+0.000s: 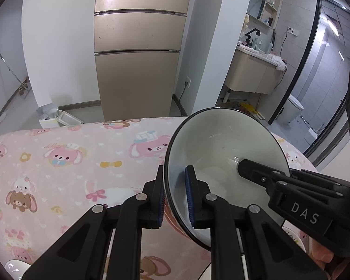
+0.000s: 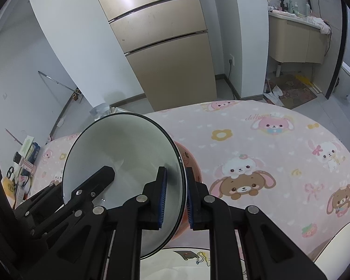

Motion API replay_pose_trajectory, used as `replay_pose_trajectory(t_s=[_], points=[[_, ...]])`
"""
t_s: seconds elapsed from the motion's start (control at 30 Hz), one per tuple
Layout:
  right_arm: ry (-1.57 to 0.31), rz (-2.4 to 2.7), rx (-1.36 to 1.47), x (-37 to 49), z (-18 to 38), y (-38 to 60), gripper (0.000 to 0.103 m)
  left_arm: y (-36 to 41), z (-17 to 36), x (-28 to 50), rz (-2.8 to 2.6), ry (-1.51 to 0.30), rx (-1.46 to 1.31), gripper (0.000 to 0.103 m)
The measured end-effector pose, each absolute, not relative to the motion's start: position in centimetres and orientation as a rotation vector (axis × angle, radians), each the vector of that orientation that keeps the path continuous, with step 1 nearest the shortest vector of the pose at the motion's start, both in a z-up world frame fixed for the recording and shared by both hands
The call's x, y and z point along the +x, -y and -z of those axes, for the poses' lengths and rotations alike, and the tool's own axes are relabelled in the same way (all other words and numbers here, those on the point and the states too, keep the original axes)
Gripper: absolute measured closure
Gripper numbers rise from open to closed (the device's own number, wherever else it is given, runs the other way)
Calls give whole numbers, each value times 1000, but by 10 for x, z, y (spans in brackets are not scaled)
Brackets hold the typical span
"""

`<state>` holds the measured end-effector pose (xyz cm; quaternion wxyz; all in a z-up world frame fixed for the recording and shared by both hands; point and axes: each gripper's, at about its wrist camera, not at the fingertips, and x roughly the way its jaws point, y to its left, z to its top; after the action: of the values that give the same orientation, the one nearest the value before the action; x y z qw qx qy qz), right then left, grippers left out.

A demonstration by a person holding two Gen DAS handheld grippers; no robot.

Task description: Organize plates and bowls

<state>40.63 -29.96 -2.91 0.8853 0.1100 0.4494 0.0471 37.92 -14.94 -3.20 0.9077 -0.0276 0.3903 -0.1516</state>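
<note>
Both claws pinch one white bowl point(image 1: 224, 163) by its dark rim, over the pink cartoon tablecloth point(image 1: 58, 163): the left gripper point(image 1: 176, 198) clamps the near-left edge, the right gripper point(image 2: 176, 198) the opposite edge. A printed plate point(image 2: 186, 261) lies just below; the far cloth lies bare.

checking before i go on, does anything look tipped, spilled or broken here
Nothing looks spilled or broken. The bowl is tilted steeply, its opening facing the cameras, but both grippers hold it: left gripper and right gripper each pinch the rim on opposite sides. It looks empty, above the plate.
</note>
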Motion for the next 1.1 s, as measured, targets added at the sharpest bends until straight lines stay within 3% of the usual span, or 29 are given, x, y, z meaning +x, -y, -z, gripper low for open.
replay_pose_trajectory(t_s=[0.47,1.1], points=[[-913,-60,165,403,27,292,87,152,37,379,318,-786,-49,88],[-839,-32,112,398,19,290,88,147,34,377,284,-718,-33,97]])
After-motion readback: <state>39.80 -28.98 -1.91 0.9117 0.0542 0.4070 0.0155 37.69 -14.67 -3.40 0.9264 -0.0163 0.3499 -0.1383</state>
